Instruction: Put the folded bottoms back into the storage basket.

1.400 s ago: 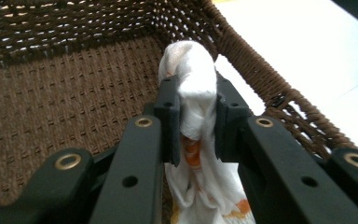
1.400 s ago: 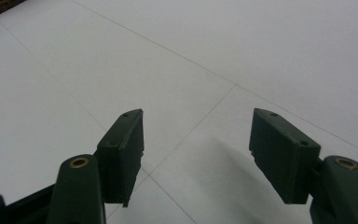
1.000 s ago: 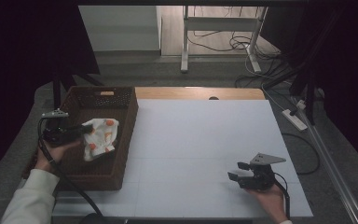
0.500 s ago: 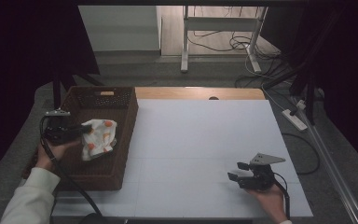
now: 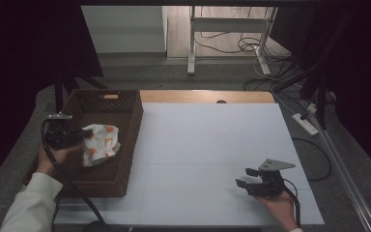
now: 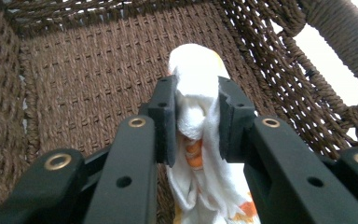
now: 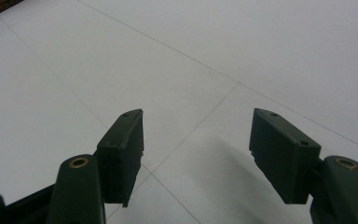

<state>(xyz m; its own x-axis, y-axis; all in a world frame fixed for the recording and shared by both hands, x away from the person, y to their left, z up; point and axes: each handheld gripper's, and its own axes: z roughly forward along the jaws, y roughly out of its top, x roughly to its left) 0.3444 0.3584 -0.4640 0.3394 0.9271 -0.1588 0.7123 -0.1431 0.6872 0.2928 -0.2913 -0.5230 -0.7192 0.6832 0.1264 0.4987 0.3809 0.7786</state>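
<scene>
Left claw (image 6: 196, 116) is clamped on the cloth (image 5: 99, 143) inside the wicker basket (image 5: 128, 145). Right claw (image 7: 196, 154) rests apart on the bench (image 5: 212, 145). Step: lifting out; next, clear the rim.

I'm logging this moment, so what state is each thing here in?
Cloth: bunched, pinched, hanging inside the basket.
Basket: upright, open-topped, at the table's left edge.
Left gripper: shut on the cloth.
Right gripper: open, holding nothing, low over the table.
</scene>
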